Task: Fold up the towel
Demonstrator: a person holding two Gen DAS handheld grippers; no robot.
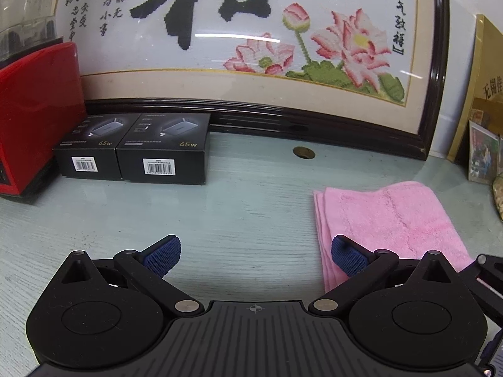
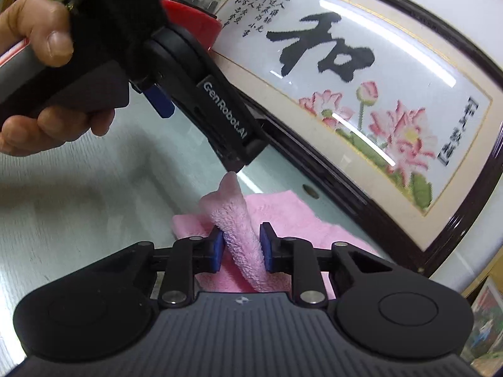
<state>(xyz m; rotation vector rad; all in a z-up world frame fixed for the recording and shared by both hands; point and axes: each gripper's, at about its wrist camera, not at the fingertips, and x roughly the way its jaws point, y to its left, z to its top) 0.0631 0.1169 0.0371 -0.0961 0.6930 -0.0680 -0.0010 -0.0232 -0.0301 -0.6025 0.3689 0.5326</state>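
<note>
A pink towel (image 1: 389, 223) lies folded in layers on the pale table (image 1: 239, 207), to the right of my left gripper (image 1: 256, 256). The left gripper is open wide and empty; its right fingertip (image 1: 347, 256) is over the towel's left edge. In the right wrist view, a raised fold of the same towel (image 2: 239, 232) stands between the blue pads of my right gripper (image 2: 242, 248), which are narrowly apart and close on it. The left gripper's body (image 2: 220, 110), held in a hand, hangs above the towel.
A large framed cross-stitch picture (image 1: 251, 47) leans at the back. Two black charger boxes (image 1: 135, 147) and a red appliance (image 1: 34, 116) stand at the left. Small pictures (image 1: 484, 157) stand at the right. A cable hole (image 1: 303, 152) is in the table.
</note>
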